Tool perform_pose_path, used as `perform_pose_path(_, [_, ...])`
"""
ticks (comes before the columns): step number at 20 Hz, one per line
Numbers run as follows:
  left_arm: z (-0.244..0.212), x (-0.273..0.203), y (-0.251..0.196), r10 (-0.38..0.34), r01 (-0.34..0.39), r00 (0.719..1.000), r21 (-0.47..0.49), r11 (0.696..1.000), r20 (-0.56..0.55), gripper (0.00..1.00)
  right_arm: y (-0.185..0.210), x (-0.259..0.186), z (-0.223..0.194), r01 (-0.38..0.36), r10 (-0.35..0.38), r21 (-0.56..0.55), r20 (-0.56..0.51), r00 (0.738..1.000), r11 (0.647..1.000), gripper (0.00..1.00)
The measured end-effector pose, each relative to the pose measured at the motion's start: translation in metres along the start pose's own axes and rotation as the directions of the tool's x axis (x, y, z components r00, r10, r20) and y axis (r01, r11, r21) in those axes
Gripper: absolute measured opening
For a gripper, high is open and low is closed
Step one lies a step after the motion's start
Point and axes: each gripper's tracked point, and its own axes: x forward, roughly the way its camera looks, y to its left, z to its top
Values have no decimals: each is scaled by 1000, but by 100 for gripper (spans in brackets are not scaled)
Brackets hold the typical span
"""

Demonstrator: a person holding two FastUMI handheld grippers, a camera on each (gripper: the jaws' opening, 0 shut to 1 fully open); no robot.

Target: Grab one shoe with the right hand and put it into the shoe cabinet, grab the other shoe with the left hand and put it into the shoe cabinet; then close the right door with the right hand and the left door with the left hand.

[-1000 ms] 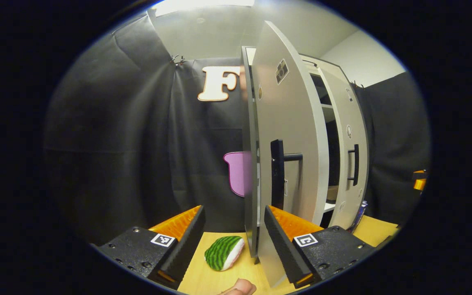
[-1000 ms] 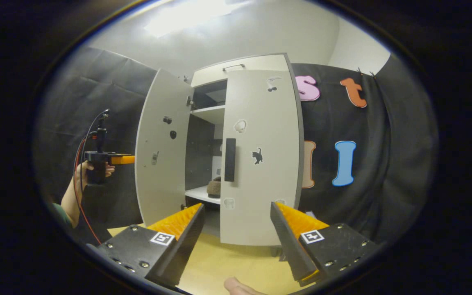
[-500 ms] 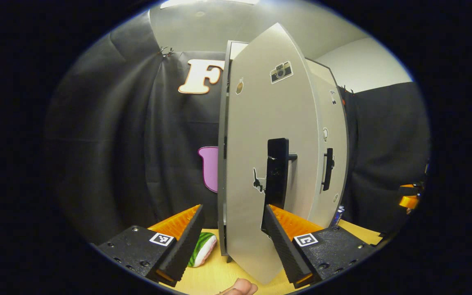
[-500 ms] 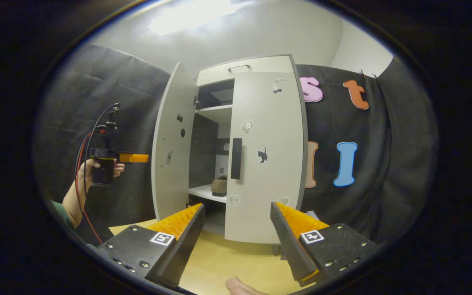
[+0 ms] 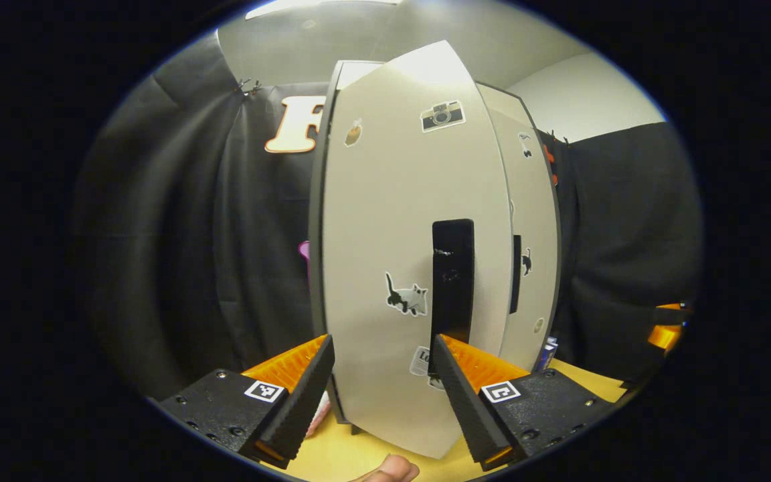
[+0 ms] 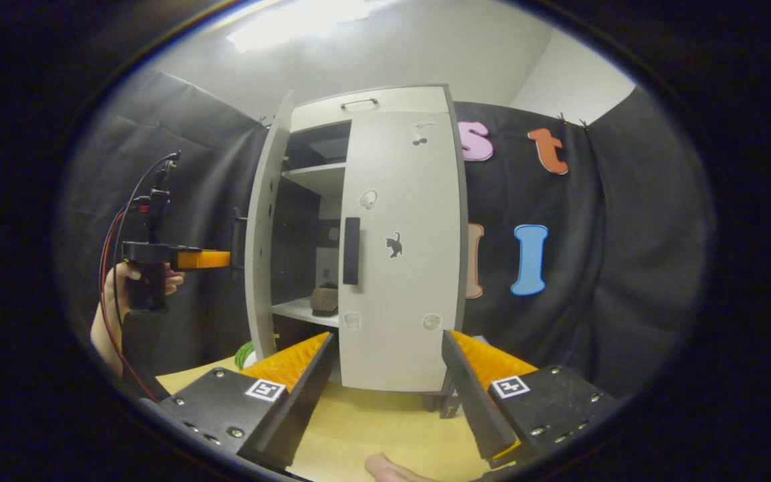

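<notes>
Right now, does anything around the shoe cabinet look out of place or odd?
One thing: a green striped, watermelon-like object lies on the wooden floor by the foot of the half-open left door, which seems unrelated to shoes. Otherwise the cabinet stands upright, the right door is nearly shut, and nothing looks damaged.

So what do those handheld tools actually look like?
Each tool has two wedge-shaped ridged fingers on black screwed blocks bearing small square black-and-white markers. The left tool has a black pistol-style handle with red and black cables on top; a green sleeve edge shows below.
</notes>
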Motion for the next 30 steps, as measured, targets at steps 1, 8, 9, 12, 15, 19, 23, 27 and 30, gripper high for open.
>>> perform_pose_path(1, [-5, 5, -5, 6, -6, 1000, -9, 1000, -16, 93, 1, 1, -1, 3, -3, 16, -1, 1000, 1000, 94])
perform_pose_path(8, [-12, -3, -8, 115, -116, 993, 56, 992, 15, 98, -22, 4, -8, 54, -52, 73, -24, 998, 996, 94])
perform_pose_path(9, [-11, -8, -12, 115, -116, 993, 49, 992, 23, 99, -23, 2, -8, 61, -59, 74, -24, 998, 995, 96])
perform_pose_path(12, [-9, -26, -18, 141, -143, 989, 57, 988, 45, 98, -23, -1, -9, 63, -61, 79, -25, 998, 995, 96])
perform_pose_path(15, [-19, -43, -29, 129, -131, 991, 85, 988, 35, 100, -20, -6, -5, 79, -78, 79, -15, 997, 994, 96])
perform_pose_path(19, [-33, -68, -36, 152, -153, 988, 45, 987, 29, 100, -11, -13, 0, 105, -106, 73, 2, 994, 992, 96])
perform_pose_path(23, [-41, -91, -42, 160, -161, 986, 20, 987, 44, 98, 2, -22, 4, 98, -100, 66, 23, 995, 993, 94])
perform_pose_path(27, [-56, -107, -49, 150, -149, 988, -17, 989, 47, 99, 20, -29, 2, 88, -90, 49, 36, 995, 995, 94])
perform_pose_path(30, [-73, -120, -39, 189, -188, 981, -32, 982, 38, 99, 38, -37, -3, 89, -91, 34, 48, 995, 995, 96])
